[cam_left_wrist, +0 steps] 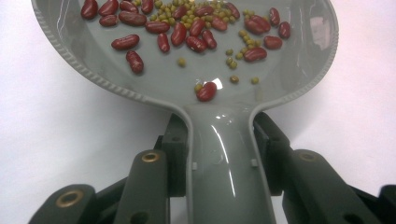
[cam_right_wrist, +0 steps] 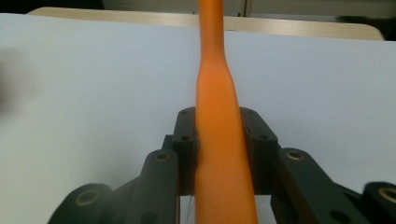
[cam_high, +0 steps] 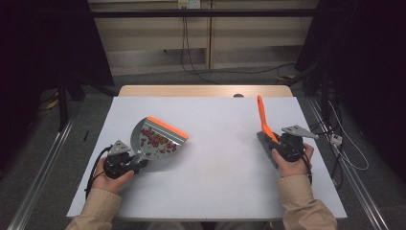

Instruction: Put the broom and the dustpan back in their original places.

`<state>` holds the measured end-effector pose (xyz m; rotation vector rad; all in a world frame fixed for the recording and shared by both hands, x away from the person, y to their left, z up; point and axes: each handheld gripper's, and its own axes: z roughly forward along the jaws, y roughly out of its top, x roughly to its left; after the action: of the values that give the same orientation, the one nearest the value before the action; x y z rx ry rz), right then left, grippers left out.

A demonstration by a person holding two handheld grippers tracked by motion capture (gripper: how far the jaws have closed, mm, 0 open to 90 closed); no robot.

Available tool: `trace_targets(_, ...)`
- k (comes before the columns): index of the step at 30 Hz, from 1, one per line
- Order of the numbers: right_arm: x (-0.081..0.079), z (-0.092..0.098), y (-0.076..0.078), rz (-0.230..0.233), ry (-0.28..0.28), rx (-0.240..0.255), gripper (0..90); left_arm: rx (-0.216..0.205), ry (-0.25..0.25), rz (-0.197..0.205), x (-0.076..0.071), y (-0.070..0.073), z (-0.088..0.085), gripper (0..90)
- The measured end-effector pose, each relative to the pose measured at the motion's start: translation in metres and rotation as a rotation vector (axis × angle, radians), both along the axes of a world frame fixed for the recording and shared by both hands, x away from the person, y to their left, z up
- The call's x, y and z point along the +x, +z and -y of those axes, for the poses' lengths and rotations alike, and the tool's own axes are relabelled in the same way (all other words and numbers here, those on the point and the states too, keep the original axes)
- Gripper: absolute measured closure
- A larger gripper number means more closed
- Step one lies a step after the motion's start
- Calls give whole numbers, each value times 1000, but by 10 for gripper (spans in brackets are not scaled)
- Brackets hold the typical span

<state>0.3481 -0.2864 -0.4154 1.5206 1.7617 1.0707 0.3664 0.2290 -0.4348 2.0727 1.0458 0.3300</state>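
At the table's (cam_high: 215, 191) near edge, the left gripper (cam_high: 136, 160) clamps a grey dustpan's (cam_high: 158, 139) handle, beans (cam_left_wrist: 187, 32) scattered in its pan; the right gripper (cam_high: 280, 143) clenches an orange brush (cam_high: 263, 120) handle pointing away.

Both forearms wear loose tan sleeves with plain cuffs at the wrists. The left claw (cam_high: 125, 160) is a compact black body topped by a grey 3-cornered plate, with a black cable looping from its rear. The right claw (cam_high: 277, 143) matches it, carrying the same grey plate. Seen close, each claw has 2 matt black jaws on jointed links, with brass-coloured rivet rings at the pivots and small dark screw holes.
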Motion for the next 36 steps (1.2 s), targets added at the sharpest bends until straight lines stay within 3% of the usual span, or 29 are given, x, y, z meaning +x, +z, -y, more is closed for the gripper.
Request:
trace_targets(13,3,20,-7,-6,-80,-63,708,49,136,-10,10,-5,-10,635)
trace_targets(18,3,20,-14,-37,-89,-119,708,58,163,-23,12,-7,-10,634)
trace_targets(23,1,17,-15,-19,-91,-135,707,67,177,-53,15,-13,-7,632)
trace_targets(31,-3,2,-19,-7,-68,-156,694,32,172,-55,8,-12,-2,560)
trace_targets(36,-4,-7,-21,-16,-58,-129,670,-11,160,-61,1,-11,2,494)
